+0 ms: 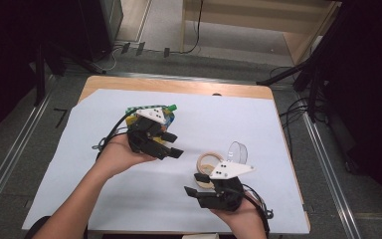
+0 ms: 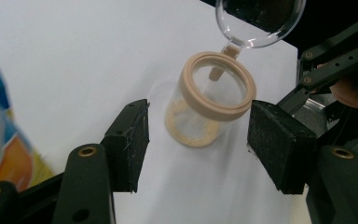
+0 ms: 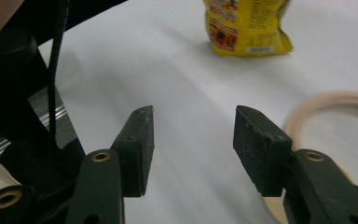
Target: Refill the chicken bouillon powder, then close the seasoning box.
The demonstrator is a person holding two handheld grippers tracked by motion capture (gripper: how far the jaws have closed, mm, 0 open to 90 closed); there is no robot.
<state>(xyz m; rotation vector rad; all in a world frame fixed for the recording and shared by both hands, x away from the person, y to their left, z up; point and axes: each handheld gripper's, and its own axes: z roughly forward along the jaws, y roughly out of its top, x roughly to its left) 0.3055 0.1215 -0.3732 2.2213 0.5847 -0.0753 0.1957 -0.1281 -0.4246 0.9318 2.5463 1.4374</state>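
- The clear jar point(image 2: 209, 100) with the tan rim is standing upright on the white sheet point(image 1: 104, 199), its clear hinged lid point(image 2: 259, 21) flipped open and standing up behind the rim; every place below is being given relative to this jar.
- The left gripper point(image 2: 198, 140) is pointing at the jar with its jaws standing wide and nothing pressed between the pads, the jar sitting just beyond the gap.
- The right gripper point(image 3: 193, 140) is hanging just beside the jar on the person's side, its jaws parted about half way and holding nothing; the jar's tan rim point(image 3: 335, 116) is showing at the edge of the right gripper view.
- A judgement on the step in hand: the left jaws are lining up to take the jar, so they should be straddling the body below the rim squarely and closing gently, since clear plastic is likely slippery and the open lid could be knocked.
- A yellow snack packet point(image 3: 244, 28) is lying well apart from the jar, beyond the left gripper; its printing is too blurred to read, and no brand is legible.
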